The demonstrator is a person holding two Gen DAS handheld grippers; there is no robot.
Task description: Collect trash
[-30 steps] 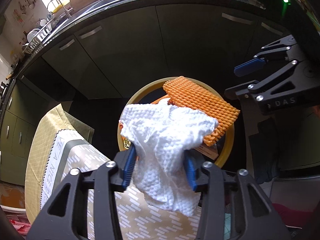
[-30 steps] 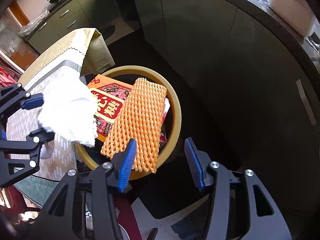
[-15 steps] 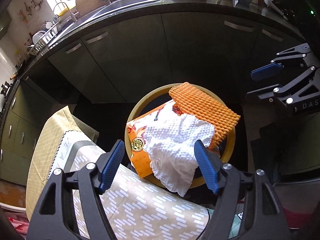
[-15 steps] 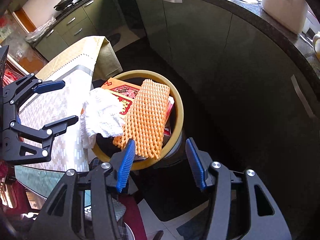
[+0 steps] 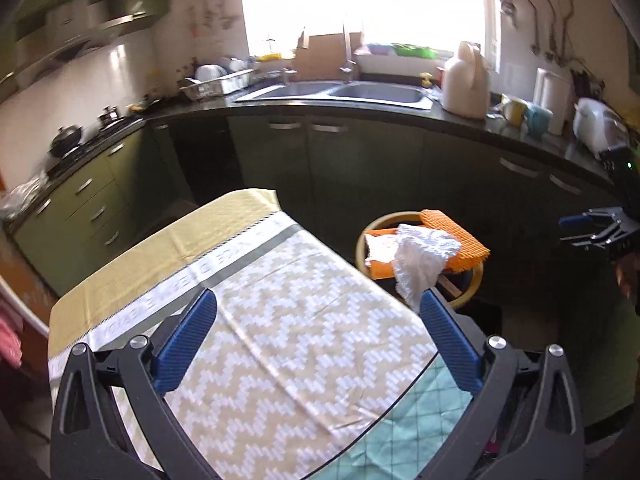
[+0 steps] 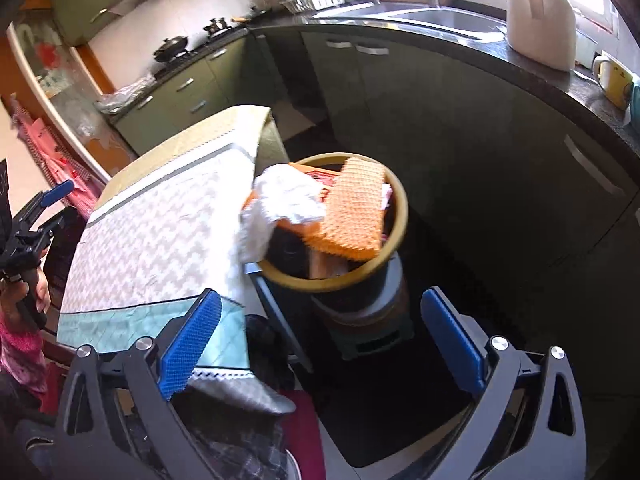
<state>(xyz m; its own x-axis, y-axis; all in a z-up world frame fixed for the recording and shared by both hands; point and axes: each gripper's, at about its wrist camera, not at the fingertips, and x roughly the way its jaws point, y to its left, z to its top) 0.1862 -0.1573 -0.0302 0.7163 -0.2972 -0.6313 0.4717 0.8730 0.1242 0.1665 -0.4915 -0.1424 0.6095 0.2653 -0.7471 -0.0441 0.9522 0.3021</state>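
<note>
1. The yellow bin point(image 6: 394, 200) stands on the floor just beside the table. It is the landmark here.
2. A white paper towel point(image 6: 288, 196) lies on top of the bin. It hangs over the rim on the side next to the table.
3. An orange foam net point(image 6: 354, 210) lies across the top of the bin, touching the towel. One end sticks out past the rim.
4. An orange box point(image 6: 316, 174) sits under the towel and the net, inside the bin.
5. The table point(image 5: 280, 320) has a zigzag cloth in white and tan. No trash shows on it.
6. The left gripper point(image 5: 318, 336) is over the table, well apart from the bin. Its blue fingers point(image 5: 186, 342) have just been opening and now stand wide apart. Nothing is between them.
7. The right gripper point(image 6: 320, 344) is above the floor near the bin, on the side away from the cupboards. Its blue fingers point(image 6: 452, 346) have also just been opening and are spread wide. They pinch nothing.
8. Behind the bin are dark green cupboards point(image 5: 360, 168) with a sink point(image 5: 352, 92) on top.
9. A white jug point(image 5: 466, 84) stands on the counter near the sink.
</note>
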